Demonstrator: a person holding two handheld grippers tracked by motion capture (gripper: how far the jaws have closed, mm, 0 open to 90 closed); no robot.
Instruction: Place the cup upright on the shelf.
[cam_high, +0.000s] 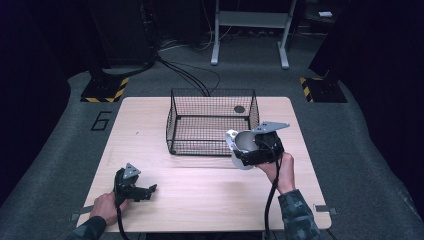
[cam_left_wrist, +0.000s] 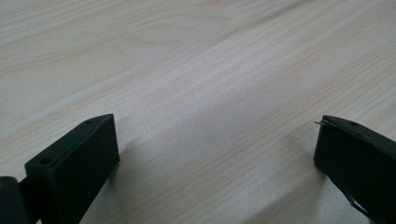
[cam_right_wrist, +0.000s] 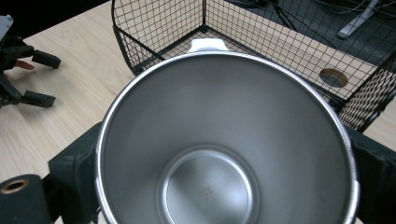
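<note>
The right gripper (cam_high: 248, 148) holds a metal cup (cam_right_wrist: 226, 140), jaws closed on its outer wall from either side; cup lifted off the bench (cam_high: 200, 200), tipped, mouth toward the camera, just before the near right corner of the wire basket (cam_high: 212, 122). Cup is stiff brushed steel, round, tapering to a flat base, with a white lug at the rim (cam_right_wrist: 208, 44); likely light, smooth and slippery, so a grip across the wall below the rolled rim seems soundest. Basket is black mesh, rigid, open-topped. Left gripper (cam_high: 145, 192) rests low at the bench's near left; jaws wide apart, nothing between them; bench is pale wood grain.
</note>
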